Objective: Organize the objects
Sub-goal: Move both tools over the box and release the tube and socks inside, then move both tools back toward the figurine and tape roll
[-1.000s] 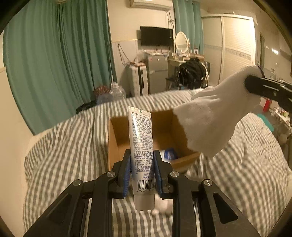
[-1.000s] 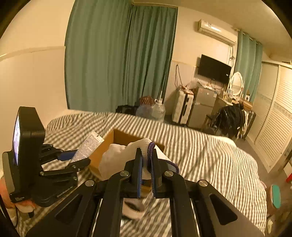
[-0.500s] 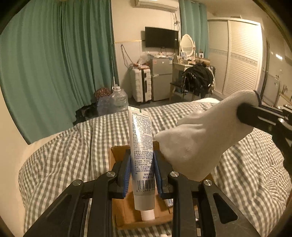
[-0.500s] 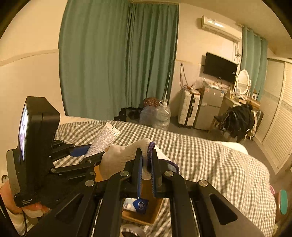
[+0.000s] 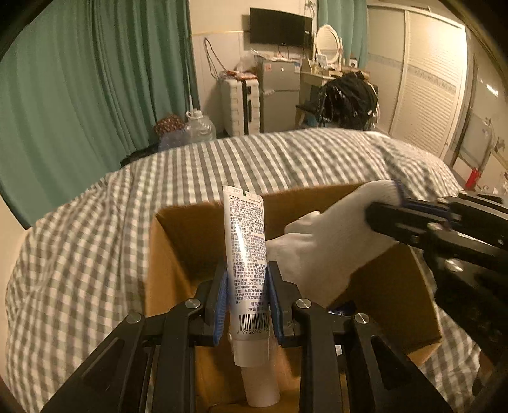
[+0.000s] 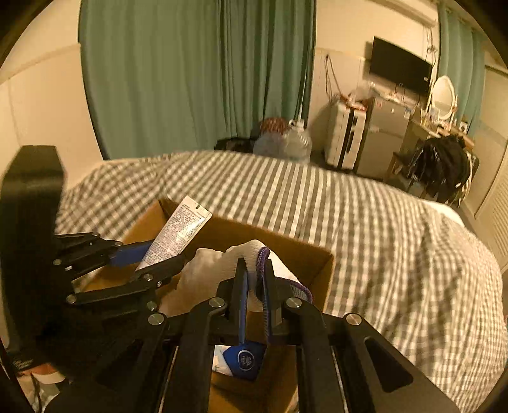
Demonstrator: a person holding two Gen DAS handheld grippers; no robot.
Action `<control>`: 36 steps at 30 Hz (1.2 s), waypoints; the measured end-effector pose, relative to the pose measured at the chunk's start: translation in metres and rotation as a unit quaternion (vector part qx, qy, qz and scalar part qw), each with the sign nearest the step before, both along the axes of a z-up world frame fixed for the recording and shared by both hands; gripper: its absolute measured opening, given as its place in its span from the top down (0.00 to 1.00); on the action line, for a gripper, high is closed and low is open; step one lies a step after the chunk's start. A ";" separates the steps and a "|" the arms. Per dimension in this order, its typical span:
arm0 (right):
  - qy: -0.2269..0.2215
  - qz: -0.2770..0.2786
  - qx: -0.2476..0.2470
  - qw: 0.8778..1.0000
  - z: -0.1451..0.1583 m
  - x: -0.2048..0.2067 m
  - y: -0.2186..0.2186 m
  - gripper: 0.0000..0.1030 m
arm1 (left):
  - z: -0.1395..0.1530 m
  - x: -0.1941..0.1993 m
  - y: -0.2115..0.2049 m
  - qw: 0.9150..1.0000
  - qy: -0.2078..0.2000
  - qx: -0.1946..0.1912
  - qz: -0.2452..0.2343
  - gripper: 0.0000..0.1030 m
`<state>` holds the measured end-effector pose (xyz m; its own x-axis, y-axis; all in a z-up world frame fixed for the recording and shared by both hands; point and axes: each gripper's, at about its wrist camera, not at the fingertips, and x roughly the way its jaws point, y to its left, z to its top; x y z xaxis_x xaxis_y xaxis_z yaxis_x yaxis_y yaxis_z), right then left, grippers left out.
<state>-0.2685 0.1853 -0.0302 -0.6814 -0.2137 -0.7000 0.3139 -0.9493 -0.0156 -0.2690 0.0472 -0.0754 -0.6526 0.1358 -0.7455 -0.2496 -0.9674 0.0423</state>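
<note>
Over a cardboard box (image 5: 177, 254) on the checked bed, the left gripper (image 5: 247, 305) clamps a light, squashy tube (image 5: 244, 251) low on its body (cap down), while the right gripper (image 6: 254, 286) pinches a limp white glove (image 6: 206, 270) by its cuff.

Green curtains (image 5: 95, 95), wall television (image 5: 279, 27), white suitcase (image 5: 236, 104), oval mirror (image 5: 328, 44), checked bedspread (image 6: 365, 222).

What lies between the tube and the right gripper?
The white glove, seen in the left wrist view, hanging over the box beside the tube.
</note>
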 end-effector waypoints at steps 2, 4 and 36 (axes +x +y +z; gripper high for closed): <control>-0.010 0.000 0.001 1.000 -0.009 -0.007 0.002 0.93 | -0.007 -0.001 0.001 1.000 -0.007 0.000 -0.003 0.77; -0.021 0.000 0.001 1.000 -0.018 -0.012 0.004 0.93 | -0.013 -0.002 0.001 1.000 -0.013 0.000 -0.004 0.77; 0.094 -0.048 -0.034 0.994 0.134 0.109 0.033 0.13 | 0.134 0.097 -0.022 0.996 0.083 0.005 0.022 0.07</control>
<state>-0.1598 0.2182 0.1038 -0.8186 -0.1841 -0.5440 0.2197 -0.9756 -0.0004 -0.1725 0.0255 0.0582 -0.7727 0.1116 -0.6249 -0.1973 -0.9779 0.0693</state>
